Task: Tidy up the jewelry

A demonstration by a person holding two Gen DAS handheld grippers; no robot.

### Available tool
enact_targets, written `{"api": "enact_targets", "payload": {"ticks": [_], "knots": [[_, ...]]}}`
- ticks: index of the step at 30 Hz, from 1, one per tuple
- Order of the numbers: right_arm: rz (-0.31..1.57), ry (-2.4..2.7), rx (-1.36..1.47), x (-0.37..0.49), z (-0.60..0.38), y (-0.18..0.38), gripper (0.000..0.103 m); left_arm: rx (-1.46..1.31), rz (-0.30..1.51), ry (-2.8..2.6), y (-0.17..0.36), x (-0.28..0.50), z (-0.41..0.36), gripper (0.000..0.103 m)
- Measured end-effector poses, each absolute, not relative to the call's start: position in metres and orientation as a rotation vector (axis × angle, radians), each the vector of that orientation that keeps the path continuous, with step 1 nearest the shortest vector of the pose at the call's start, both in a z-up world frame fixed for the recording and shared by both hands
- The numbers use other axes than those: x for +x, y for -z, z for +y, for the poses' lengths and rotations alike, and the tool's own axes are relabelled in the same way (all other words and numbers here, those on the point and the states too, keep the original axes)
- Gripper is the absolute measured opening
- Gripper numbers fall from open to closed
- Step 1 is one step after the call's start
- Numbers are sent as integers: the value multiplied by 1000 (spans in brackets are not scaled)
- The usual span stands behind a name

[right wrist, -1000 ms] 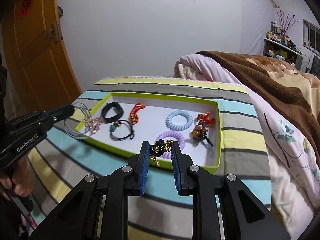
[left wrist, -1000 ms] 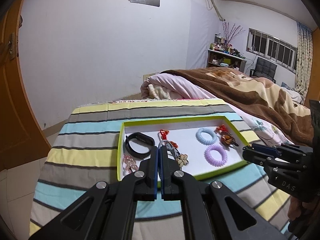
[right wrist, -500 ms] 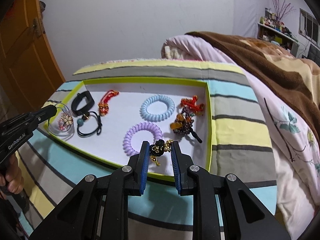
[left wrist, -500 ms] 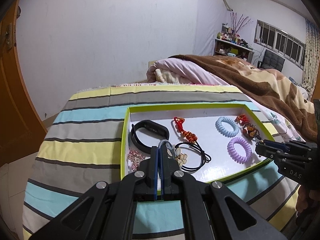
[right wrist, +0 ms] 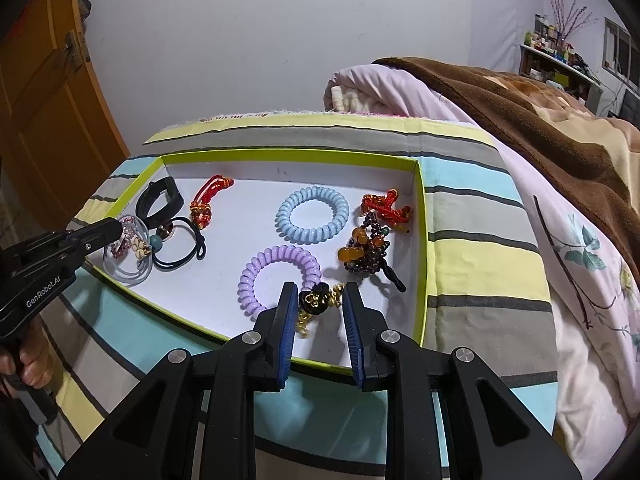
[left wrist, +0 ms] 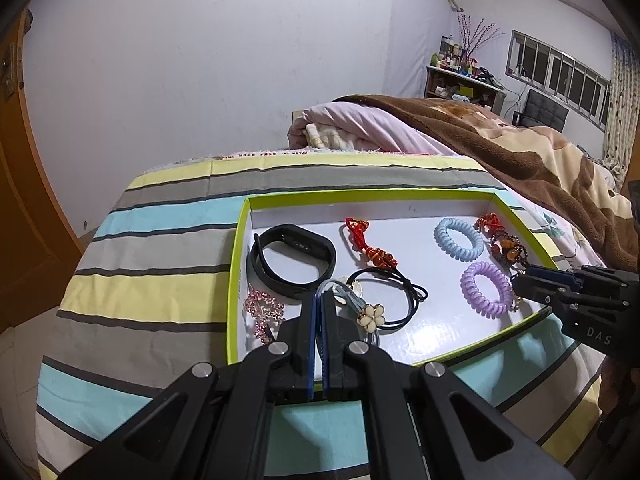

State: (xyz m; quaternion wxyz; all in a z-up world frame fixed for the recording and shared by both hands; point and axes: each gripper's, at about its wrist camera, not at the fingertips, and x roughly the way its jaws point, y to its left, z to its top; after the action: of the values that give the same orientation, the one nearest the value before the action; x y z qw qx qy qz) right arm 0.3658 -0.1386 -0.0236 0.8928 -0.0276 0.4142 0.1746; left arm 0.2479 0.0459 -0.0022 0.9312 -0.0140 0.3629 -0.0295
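Observation:
A green-rimmed white tray (right wrist: 420, 216) on a striped cloth holds a black band (left wrist: 292, 264), a red knot charm (left wrist: 368, 244), black hair ties (left wrist: 392, 296), blue (right wrist: 312, 214) and purple (right wrist: 280, 280) coil ties, and a beaded charm (right wrist: 368, 248). My left gripper (left wrist: 320, 300) is shut on a clear hair tie with a cream flower (left wrist: 370, 316), low over the tray's near left part beside a pink sparkly clip (left wrist: 264, 312). My right gripper (right wrist: 316, 304) is shut on a black-and-gold beaded piece (right wrist: 316, 300) over the tray's near edge.
The tray sits on a striped cloth (left wrist: 152, 248) over a bed end. A brown blanket (right wrist: 540, 132) and pink bedding (right wrist: 400, 96) lie to the right and behind. An orange door (right wrist: 44, 92) stands at left. A shelf (left wrist: 464, 84) is far back.
Both grippers have moved forward and down over the tray with their pieces still held. The clear tie now hangs low over the tray's left corner.

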Motion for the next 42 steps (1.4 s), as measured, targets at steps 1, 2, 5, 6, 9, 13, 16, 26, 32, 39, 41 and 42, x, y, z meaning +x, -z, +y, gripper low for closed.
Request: {"api": "enact_targets", "payload": {"ticks": [1, 2, 5, 6, 9, 13, 16, 26, 32, 39, 41, 42], "knots": [[858, -362, -55, 365, -139, 23, 24, -29, 742, 63, 2, 248, 46, 3], [857, -360, -53, 365, -140, 23, 24, -31, 740, 65, 2, 247, 46, 3], [839, -360, -56, 360, -141, 19, 24, -32, 731, 59, 0, 243, 47, 9], [832, -362, -57, 358, -141, 17, 25, -36, 727, 60, 0, 242, 47, 11], [810, -374, -56, 350, -141, 11, 25, -49, 720, 63, -3, 236, 48, 13], [781, -375, -52, 337, -142, 3, 26, -53, 704, 57, -7, 225, 49, 15], [760, -374, -38, 324, -143, -4, 37, -53, 685, 50, -13, 212, 47, 16], [680, -395, -55, 261, -138, -23, 43, -41, 643, 44, -25, 156, 31, 20], [649, -396, -65, 224, -137, -29, 43, -54, 632, 35, -29, 124, 27, 20], [626, -387, -44, 190, -142, -32, 43, -62, 622, 28, -28, 90, 23, 20], [623, -382, -40, 182, -143, -30, 43, -67, 622, 23, -27, 82, 22, 20], [622, -379, -40, 178, -143, -30, 43, -69, 620, 18, -26, 78, 22, 20]]}}
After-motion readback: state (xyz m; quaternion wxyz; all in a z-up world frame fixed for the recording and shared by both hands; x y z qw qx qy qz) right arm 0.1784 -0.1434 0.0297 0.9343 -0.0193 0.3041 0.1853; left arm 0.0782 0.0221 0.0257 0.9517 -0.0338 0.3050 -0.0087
